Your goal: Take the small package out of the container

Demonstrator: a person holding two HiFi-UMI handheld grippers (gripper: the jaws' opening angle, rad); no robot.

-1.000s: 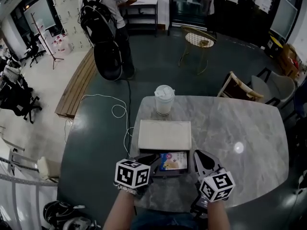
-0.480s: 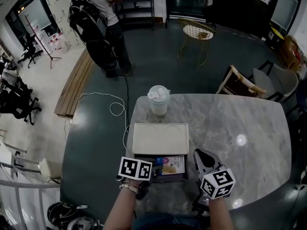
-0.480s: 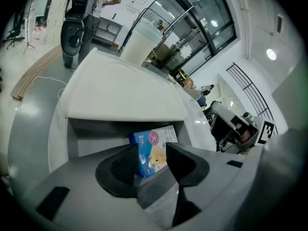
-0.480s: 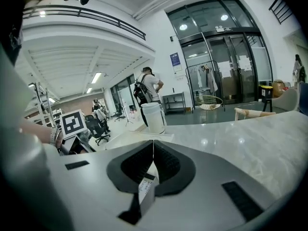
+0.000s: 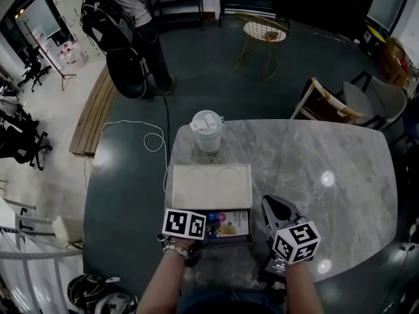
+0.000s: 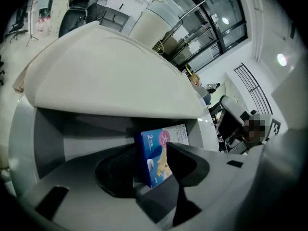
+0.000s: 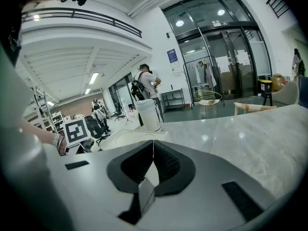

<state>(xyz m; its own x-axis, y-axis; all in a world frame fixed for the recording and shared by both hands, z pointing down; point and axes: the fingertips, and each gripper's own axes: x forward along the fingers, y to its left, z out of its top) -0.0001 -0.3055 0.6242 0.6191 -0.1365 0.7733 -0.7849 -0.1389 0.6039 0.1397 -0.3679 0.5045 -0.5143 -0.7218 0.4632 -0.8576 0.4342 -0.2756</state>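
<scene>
The container (image 5: 175,198) is a grey box at the table's near edge, with its white lid (image 5: 209,185) swung back. Inside lies the small blue package (image 5: 229,222) with a picture on it. My left gripper (image 5: 205,231) reaches into the box from the left. In the left gripper view its jaws are opening, and the package (image 6: 155,158) stands on edge between them (image 6: 153,166), under the lid (image 6: 110,76). My right gripper (image 5: 271,208) rests on the table right of the box, shut and empty (image 7: 153,150).
A white lidded cup (image 5: 207,131) stands behind the box, also in the right gripper view (image 7: 147,114). The marble table (image 5: 327,169) stretches to the right. Chairs (image 5: 262,38) and a person with a backpack (image 5: 114,25) are on the floor beyond.
The left gripper has moved in at the box's left end toward the package. The right gripper has stayed put. The person in the background has walked further away.
</scene>
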